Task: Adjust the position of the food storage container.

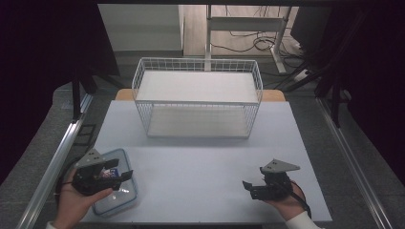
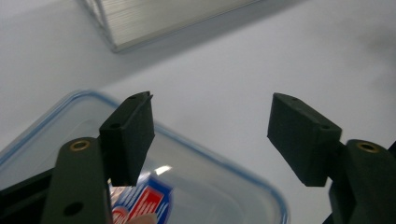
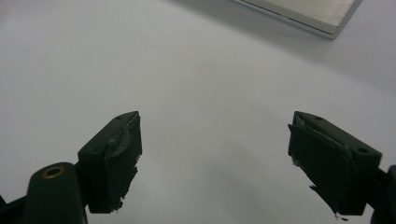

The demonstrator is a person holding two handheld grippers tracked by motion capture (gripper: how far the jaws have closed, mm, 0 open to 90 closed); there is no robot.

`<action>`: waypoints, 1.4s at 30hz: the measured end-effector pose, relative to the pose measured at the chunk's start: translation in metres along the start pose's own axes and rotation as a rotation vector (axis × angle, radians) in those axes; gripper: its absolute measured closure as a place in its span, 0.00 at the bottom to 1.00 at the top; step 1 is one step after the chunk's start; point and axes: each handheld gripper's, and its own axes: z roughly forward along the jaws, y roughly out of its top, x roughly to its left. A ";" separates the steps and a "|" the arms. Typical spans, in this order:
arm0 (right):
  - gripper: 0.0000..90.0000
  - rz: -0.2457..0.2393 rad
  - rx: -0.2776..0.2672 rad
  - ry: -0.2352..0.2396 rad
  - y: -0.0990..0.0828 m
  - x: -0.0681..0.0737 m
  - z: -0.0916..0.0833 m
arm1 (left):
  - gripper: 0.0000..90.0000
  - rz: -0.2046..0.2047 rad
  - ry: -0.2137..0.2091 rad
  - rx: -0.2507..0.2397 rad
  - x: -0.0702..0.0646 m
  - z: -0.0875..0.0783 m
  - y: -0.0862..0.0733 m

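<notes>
The clear plastic container (image 1: 116, 183) with a blue-edged lid lies flat on the worktop (image 1: 200, 176), well in front of the wire basket (image 1: 197, 98) and to its left, near the front left corner of the white surface. A red and blue label shows through the lid (image 2: 196, 186).

The left hand-held gripper (image 1: 125, 175) hovers just above this container. In the left gripper view its jaws stand wide apart with nothing between them; one jaw is over the lid and the other is over the bare worktop past the container's edge. It holds nothing. The right hand-held gripper (image 1: 248, 186) is in front of the basket and to its right, well apart from the container, also with jaws wide open and empty above the bare surface.

The step in hand seems to be the approach for a grasp of the container, which is not yet taken. The next move probably calls for lowering the left hand-held gripper so that the jaws straddle the container's rim, and then closing them on it.

The worktop is a plain white board, and the basket stands empty at its far side. Beyond the basket there is a grey floor, a table frame (image 1: 248, 28) and some loose cables (image 1: 258, 45). Dark curtains hang at both sides.
</notes>
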 end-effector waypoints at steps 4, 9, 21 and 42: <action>0.20 -0.003 0.013 -0.002 0.000 0.001 0.002 | 0.40 -0.010 0.021 0.005 0.010 -0.017 -0.009; 0.20 -0.007 0.010 -0.003 0.000 0.002 0.002 | 0.56 -0.018 0.041 0.045 0.018 -0.036 -0.024; 0.20 -0.005 0.042 -0.005 -0.001 0.002 0.006 | 0.99 -0.028 0.059 0.160 0.032 -0.051 -0.056; 0.20 -0.019 0.067 -0.005 0.000 0.005 0.009 | 1.00 -0.019 0.027 0.318 0.022 -0.033 -0.099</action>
